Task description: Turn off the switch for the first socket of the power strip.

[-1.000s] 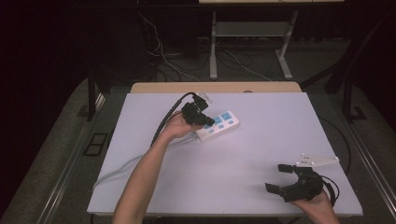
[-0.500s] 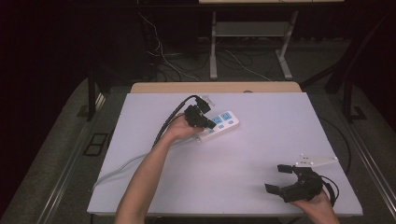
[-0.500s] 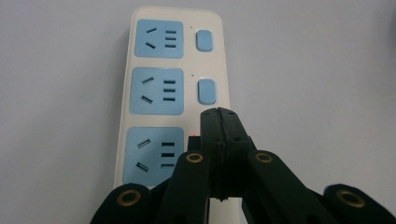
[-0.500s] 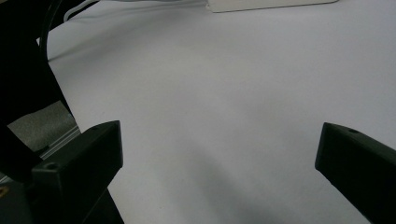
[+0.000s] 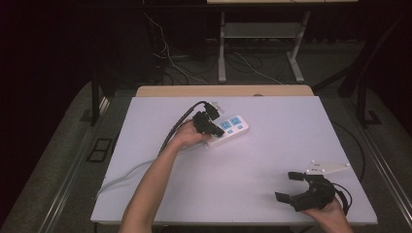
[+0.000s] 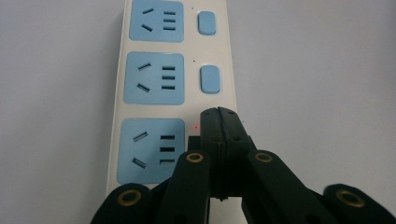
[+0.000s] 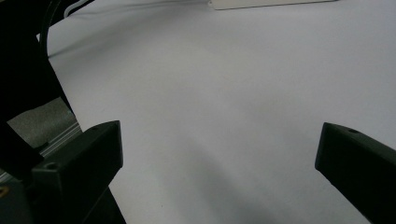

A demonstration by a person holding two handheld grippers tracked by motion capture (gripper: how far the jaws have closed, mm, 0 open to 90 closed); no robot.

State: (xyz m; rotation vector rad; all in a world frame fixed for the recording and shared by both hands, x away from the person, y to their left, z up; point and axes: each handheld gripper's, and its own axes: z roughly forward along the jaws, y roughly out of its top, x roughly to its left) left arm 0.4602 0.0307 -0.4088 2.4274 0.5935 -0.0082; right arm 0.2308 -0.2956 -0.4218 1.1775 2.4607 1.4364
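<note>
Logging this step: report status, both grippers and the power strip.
Left gripper shut, tips down at the nearest switch of the power strip, red light beside them. Right gripper open, idle near table edge. Nothing in the way.

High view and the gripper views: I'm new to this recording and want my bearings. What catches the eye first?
The white power strip with blue sockets, lying toward the table's far middle, stands out first. The left gripper, jaws shut together, presses at the switch beside its nearest socket, where a small red light glows. The right gripper rests open near the table's front right corner.
</note>
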